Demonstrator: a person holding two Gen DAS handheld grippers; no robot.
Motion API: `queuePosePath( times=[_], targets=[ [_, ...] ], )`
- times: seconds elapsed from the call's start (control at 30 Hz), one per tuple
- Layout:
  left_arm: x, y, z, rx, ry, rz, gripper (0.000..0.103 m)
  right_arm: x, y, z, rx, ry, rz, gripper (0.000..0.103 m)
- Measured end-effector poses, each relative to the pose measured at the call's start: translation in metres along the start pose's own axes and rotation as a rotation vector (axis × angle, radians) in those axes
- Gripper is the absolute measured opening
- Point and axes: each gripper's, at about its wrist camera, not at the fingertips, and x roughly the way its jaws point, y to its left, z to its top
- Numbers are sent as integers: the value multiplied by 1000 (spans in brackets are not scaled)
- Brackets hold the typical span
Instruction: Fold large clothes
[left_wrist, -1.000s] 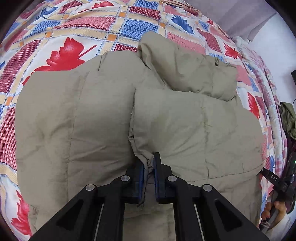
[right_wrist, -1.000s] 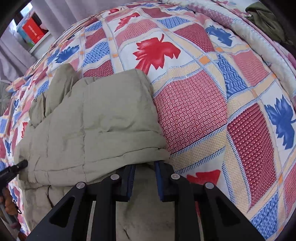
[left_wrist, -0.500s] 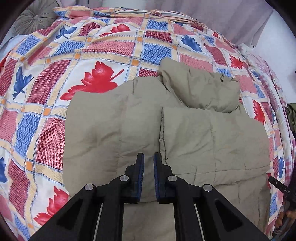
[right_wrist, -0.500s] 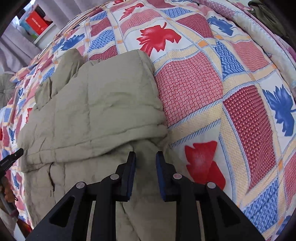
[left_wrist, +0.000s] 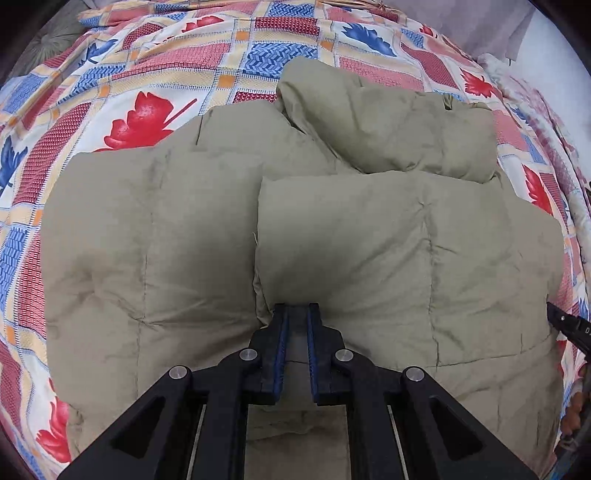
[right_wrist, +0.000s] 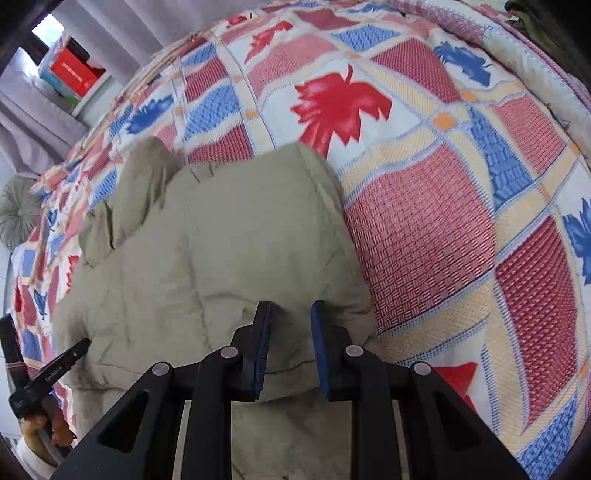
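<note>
A large khaki puffer jacket (left_wrist: 155, 236) lies on the bed, with one panel folded over its right side and its hood (left_wrist: 388, 129) bunched at the far end. My left gripper (left_wrist: 295, 314) is open a little and empty, with its tips at the near edge of the folded panel (left_wrist: 406, 243). In the right wrist view the jacket (right_wrist: 221, 243) fills the left half. My right gripper (right_wrist: 289, 314) is open with the folded edge of the jacket between its fingers. The other gripper shows at the left edge (right_wrist: 55, 369).
A patchwork bedspread (right_wrist: 424, 240) with red and blue leaves covers the bed under the jacket. A round grey cushion (right_wrist: 14, 210) lies at the far left. A shelf with a red box (right_wrist: 74, 72) stands by the curtains. Dark clothes (right_wrist: 543, 26) lie at the far right.
My left gripper let go of the folded panel's edge, drew back, then came close to it again. My right gripper opened wider and moved up to the jacket's folded edge.
</note>
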Motion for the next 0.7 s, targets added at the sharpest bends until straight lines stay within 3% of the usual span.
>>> queuePosePath(
  times=[0.23,0.4,0.7],
  targets=[
    [-8,-6,2,19,16,36,12,20,-7,-7,17,2,-2,21],
    [-32,-10,-5,64,-1,88,12,-8,3,-9,3,-15,-8,25],
    [-65,-1,-42,97,17,100,12,-50,17,-57,7,-2,2,33]
  ],
)
